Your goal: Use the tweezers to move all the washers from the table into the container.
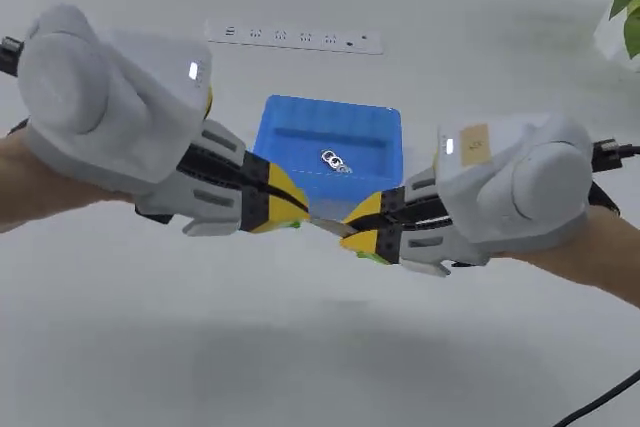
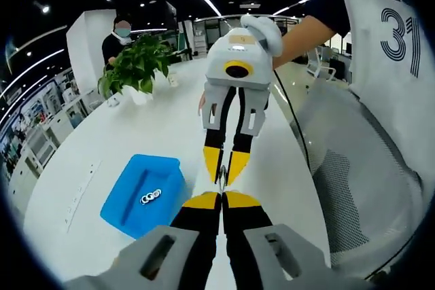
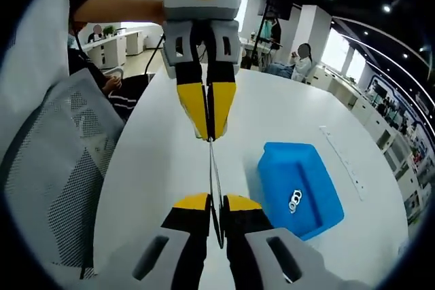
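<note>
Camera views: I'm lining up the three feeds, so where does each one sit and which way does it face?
Head view: on the headset, looking forward and down at the blue container holding washers; both forearms, left tool and right tool show.
Left gripper view: rides the left tool, facing the right tool head-on; the person's arm and jersey show.
Right gripper view: rides the right tool, facing the left tool; an arm shows.
Shared: all three see the container, washers and the tweezers gripped between both tools.
</note>
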The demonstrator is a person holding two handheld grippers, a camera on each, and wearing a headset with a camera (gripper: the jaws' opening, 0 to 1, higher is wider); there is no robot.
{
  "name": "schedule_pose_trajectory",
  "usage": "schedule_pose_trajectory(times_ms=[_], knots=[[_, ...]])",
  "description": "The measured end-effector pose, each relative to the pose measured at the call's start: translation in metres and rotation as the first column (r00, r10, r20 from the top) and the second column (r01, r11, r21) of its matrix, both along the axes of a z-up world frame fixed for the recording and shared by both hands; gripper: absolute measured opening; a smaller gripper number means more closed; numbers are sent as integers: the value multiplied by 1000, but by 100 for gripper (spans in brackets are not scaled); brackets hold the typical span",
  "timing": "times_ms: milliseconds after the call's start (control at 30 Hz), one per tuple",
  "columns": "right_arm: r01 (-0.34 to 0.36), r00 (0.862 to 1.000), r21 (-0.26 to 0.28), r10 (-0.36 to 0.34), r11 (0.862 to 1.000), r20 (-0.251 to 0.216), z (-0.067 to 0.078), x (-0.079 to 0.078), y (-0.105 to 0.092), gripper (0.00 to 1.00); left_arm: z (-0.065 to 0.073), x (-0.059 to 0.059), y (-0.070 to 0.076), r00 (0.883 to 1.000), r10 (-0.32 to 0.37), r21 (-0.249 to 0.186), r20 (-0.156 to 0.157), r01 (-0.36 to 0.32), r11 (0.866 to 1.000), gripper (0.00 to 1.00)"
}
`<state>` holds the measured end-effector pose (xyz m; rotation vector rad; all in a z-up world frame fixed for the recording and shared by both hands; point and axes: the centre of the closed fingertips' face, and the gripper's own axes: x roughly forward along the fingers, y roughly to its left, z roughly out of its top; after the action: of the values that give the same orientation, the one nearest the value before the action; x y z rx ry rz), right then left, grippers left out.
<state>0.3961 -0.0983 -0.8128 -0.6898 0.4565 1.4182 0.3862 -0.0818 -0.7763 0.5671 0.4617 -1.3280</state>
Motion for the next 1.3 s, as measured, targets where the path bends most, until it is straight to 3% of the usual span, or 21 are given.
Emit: schedule_pose_trajectory(times_ms=[167,500,533,733,900,1300], knots=[[-8,1000,-61,7,998,-17,-21,-1,-1,8,-20,0,-2,1000,10,13,-20,-10,1000,5],[0,997,-101,-8,995,-79,-53,5,-4,8,-72,12,3,994,48,54,-100,-43,998,6],[-1,997,-103,-8,995,-82,-55,6,-4,8,-75,12,2,994,47,57,-95,-42,998,6],[2,995,-107,-12,994,-95,-63,11,-8,8,-84,16,2,992,69,50,-101,-64,997,6],[-22,996,-127,11,992,-84,-70,10,-7,8,-94,17,1,994,80,77,-77,-74,994,6],[-38,995,-133,25,990,-95,-77,1,-6,9,-108,9,4,990,82,116,-113,-69,991,6]])
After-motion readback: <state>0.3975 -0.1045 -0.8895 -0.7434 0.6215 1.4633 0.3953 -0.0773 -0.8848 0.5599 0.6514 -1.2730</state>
